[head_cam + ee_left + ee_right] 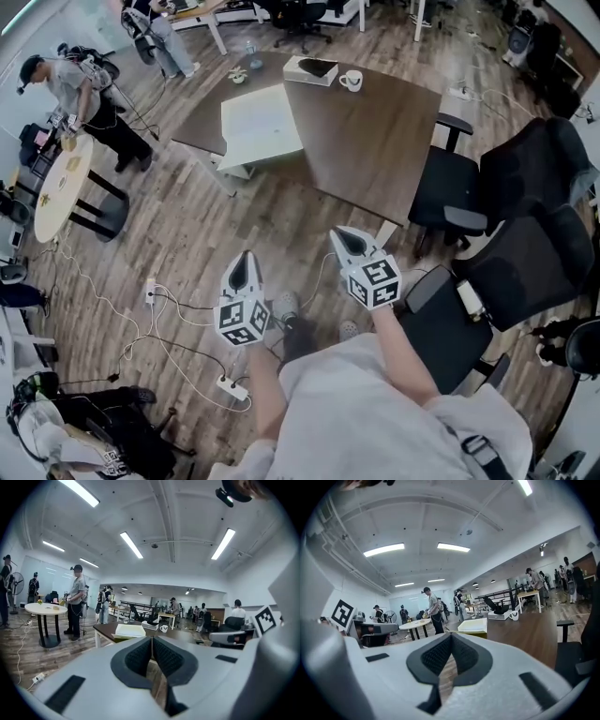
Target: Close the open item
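Both forearms out, left gripper [246, 261] and right gripper [343, 236] near level, jaws clenched, empty. White flat box [261, 127] lies flat well ahead of the jaws; long axis unclear.

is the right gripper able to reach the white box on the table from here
Probably not yet. The right gripper, shut, hangs over the floor short of the table, and the white box lies further along it. Nothing blocks the way; a step forward should do.

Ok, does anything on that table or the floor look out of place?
Loose cables and a power strip sprawl over the floor. On the table, the white box seems to overhang the near left edge.
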A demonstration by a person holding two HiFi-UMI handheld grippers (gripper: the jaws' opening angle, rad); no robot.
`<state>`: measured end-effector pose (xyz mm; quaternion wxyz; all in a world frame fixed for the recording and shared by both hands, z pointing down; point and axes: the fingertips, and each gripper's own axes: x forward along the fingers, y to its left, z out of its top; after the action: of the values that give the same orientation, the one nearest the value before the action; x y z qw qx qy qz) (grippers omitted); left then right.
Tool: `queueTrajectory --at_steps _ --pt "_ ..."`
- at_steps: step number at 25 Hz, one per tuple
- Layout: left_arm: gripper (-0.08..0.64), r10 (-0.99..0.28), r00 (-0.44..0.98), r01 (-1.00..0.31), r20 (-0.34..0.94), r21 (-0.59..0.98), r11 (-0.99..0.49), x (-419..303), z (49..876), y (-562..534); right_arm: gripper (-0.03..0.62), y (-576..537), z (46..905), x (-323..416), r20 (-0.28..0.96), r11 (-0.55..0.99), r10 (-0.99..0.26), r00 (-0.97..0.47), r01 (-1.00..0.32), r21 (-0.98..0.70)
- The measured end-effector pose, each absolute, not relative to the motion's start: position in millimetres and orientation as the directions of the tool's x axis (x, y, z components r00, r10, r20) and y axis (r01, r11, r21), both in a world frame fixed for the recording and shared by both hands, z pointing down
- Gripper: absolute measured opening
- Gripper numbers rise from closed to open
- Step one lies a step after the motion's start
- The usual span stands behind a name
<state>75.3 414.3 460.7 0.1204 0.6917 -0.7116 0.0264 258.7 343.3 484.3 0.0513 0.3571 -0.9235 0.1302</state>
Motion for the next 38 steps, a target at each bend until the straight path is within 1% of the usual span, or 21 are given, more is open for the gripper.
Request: queueTrajectory --at_steps 2,6,7,8,10,14,21,24,31,36,38 --pt "0.009 -0.974 -0.024 -0.989 0.225 0.134 0.056 62 467 408 0.005 336 488 255 0.188 0.698 -0.657 -0.73 -0.683 -0.215" --pt "0.018 -0.968 0.0 -0.988 0.252 0.148 0.039 39 478 388 0.106 326 497 237 0.21 0.706 -0.637 -0.742 -0.671 -0.229" --pt "0.023 -0.966 0.012 -0.988 0.258 0.15 0.028 34 480 382 0.112 322 499 233 0.214 0.703 -0.637 -0.74 -0.672 -0.231" --pt "0.035 -0.964 0.025 -0.988 0.265 0.151 0.016 28 482 374 0.123 318 500 228 0.218 0.698 -0.641 -0.736 -0.677 -0.232" --pt "0.088 -0.958 0.053 -0.988 0.28 0.151 -0.01 16 486 357 0.147 308 502 219 0.229 0.685 -0.65 -0.725 -0.689 -0.235" --pt "0.127 -0.953 0.108 -0.984 0.284 0.164 -0.062 -7 487 322 0.186 289 505 202 0.255 0.657 -0.671 -0.696 -0.718 -0.229" --pt "0.176 -0.938 0.192 -0.971 0.288 0.197 -0.138 -51 499 270 0.213 256 513 175 0.314 0.598 -0.715 -0.624 -0.779 -0.188" --pt "0.181 -0.933 0.226 -0.962 0.281 0.213 -0.169 -72 499 251 0.218 242 510 156 0.322 0.574 -0.733 -0.6 -0.799 -0.182" --pt "0.2 -0.931 0.268 -0.947 0.246 0.244 -0.208 -118 494 217 0.241 219 502 110 0.326 0.548 -0.755 -0.569 -0.82 -0.163" --pt "0.213 -0.934 0.267 -0.943 0.237 0.265 -0.203 -145 497 213 0.276 218 505 96 0.335 0.542 -0.756 -0.562 -0.825 -0.161" --pt "0.218 -0.933 0.269 -0.943 0.24 0.264 -0.204 -153 499 212 0.279 213 506 97 0.343 0.53 -0.762 -0.549 -0.833 -0.157"
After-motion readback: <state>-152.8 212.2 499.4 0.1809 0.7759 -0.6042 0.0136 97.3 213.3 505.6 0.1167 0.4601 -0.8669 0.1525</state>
